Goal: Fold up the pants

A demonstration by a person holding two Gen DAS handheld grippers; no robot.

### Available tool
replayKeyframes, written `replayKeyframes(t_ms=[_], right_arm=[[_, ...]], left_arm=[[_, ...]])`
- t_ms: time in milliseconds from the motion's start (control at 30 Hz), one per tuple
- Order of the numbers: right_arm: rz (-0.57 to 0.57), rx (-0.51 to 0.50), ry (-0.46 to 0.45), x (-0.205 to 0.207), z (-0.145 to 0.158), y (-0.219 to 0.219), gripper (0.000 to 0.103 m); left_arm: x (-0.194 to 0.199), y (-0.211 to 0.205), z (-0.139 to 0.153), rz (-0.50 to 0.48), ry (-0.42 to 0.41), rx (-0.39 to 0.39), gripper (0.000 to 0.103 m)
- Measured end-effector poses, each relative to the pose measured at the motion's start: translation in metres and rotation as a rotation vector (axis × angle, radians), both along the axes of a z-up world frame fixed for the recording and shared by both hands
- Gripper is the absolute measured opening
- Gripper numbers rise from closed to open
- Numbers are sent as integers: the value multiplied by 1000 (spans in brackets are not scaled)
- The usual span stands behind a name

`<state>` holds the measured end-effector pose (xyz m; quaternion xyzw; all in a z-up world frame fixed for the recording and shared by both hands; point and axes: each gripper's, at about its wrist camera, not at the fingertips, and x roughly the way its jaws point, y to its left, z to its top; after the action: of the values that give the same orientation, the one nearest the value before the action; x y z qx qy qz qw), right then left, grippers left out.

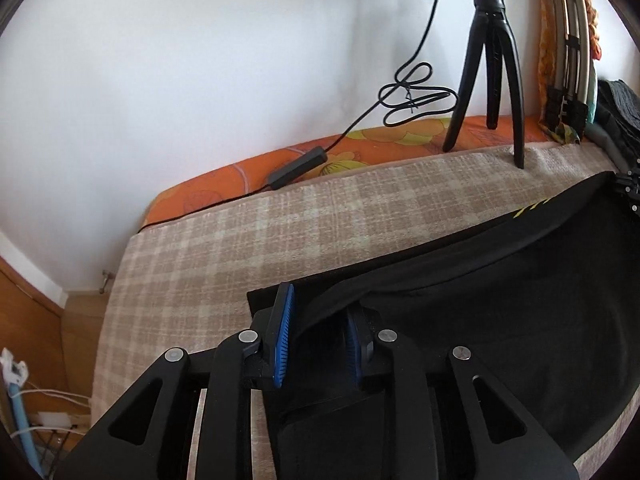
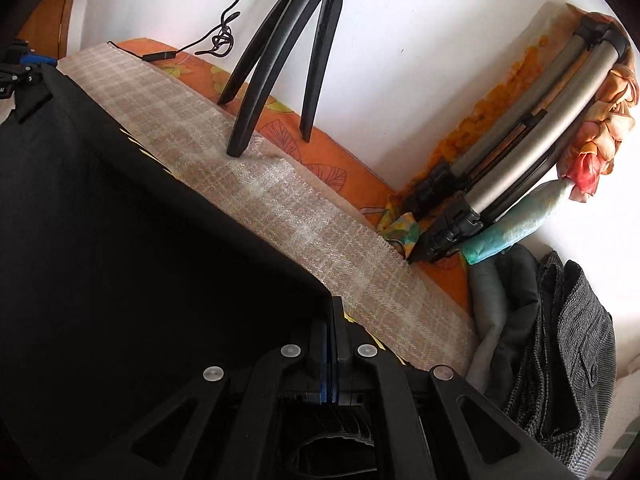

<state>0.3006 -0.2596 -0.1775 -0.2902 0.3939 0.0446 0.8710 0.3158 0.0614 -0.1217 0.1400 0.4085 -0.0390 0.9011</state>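
Left wrist view first: the left gripper [image 1: 320,336] has its blue-padded jaws parted with a moderate gap, and a ridge of the black pants [image 1: 500,292] runs up between them. Whether the pads actually pinch that fold I can't tell; the cloth seems to touch the right pad only. The pants lie spread over the checked blanket [image 1: 240,232] on the bed, stretching away to the far right, where the other tool is just visible at the edge. A small black tripod [image 1: 490,64] stands on the far side, its cable [image 1: 416,96] looped against the wall.

Over to the right wrist view: the right gripper [image 2: 330,320] is clamped tight, pads together, biting a corner of the pants [image 2: 140,240]. The fabric hangs taut from that corner toward the far left.

This looks like soft, light, limp cloth that will sag between holds, so corners and hems look the best places to grip.
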Motion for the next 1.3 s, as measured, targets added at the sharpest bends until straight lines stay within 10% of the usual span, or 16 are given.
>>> replayKeyframes(t_ms=[433, 633, 767, 1100, 1300], right_arm=[[-47, 41, 81, 36, 10, -3, 0], [-95, 32, 88, 52, 19, -8, 37], [-126, 14, 61, 50, 28, -18, 37], [140, 262, 26, -75, 72, 28, 37], [345, 245, 101, -134, 57, 110, 37]], left_arm=[[-26, 38, 10, 25, -12, -21, 23], [-28, 14, -4, -53, 38, 18, 23], [-39, 17, -3, -63, 39, 0, 23], [-111, 36, -1, -75, 60, -112, 33], [-116, 48, -7, -9, 57, -231, 33]])
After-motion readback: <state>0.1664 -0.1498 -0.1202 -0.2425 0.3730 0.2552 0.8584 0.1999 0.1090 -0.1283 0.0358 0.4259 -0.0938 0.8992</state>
